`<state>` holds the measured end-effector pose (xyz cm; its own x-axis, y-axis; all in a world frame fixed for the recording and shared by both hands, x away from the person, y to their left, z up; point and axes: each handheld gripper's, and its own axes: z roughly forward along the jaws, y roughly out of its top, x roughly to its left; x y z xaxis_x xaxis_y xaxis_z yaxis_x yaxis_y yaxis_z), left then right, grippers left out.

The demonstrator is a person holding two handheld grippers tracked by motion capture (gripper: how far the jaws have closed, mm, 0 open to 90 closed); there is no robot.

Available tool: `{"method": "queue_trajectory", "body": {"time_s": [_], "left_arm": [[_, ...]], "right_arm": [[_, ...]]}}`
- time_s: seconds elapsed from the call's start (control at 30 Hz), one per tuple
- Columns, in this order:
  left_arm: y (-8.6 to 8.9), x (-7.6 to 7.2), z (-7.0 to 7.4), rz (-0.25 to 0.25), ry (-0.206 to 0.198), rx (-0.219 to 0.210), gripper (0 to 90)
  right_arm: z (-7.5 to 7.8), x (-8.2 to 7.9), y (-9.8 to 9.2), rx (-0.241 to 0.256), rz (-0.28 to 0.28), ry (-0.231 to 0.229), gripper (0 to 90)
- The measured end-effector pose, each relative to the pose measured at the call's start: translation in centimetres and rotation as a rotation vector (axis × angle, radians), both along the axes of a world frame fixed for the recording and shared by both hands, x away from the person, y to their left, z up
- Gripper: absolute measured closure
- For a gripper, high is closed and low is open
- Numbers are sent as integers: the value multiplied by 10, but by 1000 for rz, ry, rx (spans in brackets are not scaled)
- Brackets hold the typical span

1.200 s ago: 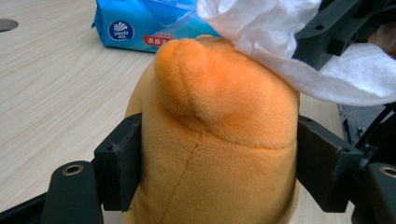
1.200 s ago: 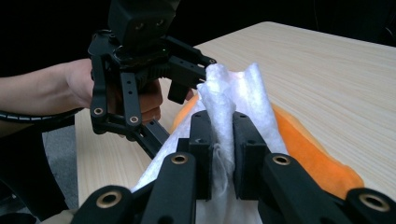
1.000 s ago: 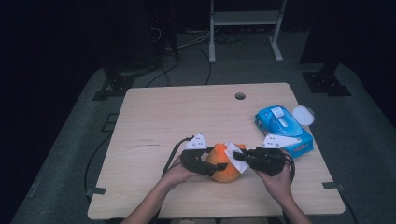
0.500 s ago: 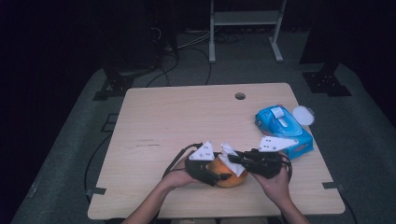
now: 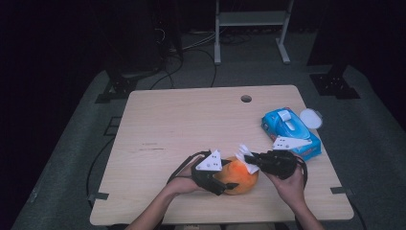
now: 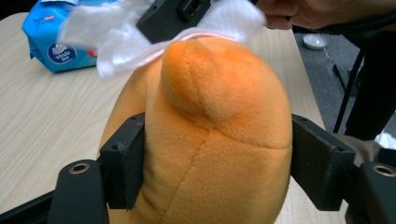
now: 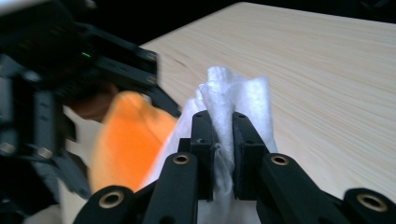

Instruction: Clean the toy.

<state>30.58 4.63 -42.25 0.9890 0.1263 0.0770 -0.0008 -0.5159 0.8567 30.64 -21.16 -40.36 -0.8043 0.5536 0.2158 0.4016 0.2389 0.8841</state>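
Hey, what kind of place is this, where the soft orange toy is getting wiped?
Probably a lab or recording studio, not a home: one bare wooden table on grey carpet, dark surroundings, loose cables and black stand feet on the floor behind.

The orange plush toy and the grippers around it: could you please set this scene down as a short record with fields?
held thing: round orange plush toy, resting on the light wooden table
left gripper: shut on the toy, one jaw on each side
right gripper: shut on a white tissue
tissue contact: pressed against the toy's top
nearby: blue wipes pack at the table's right edge, small white lid beside it
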Motion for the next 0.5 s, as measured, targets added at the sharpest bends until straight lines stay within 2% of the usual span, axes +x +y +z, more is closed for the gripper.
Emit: {"method": "queue_trajectory", "body": {"time_s": [0.07,0.13,0.2,0.47,0.5], "left_arm": [[-1,-1,0,-9,-15,10,264],[-2,-5,1,-38,-48,30,255],[-3,-6,1,-57,-63,41,253],[0,-2,1,-29,-44,32,282],[1,0,1,-19,-32,24,284]], "right_arm": [[1,-1,4,14,18,1,803],[4,-2,14,15,56,-6,803],[4,-1,17,21,72,8,803],[-2,6,6,-12,30,47,803],[-4,7,1,-20,11,59,803]]}}
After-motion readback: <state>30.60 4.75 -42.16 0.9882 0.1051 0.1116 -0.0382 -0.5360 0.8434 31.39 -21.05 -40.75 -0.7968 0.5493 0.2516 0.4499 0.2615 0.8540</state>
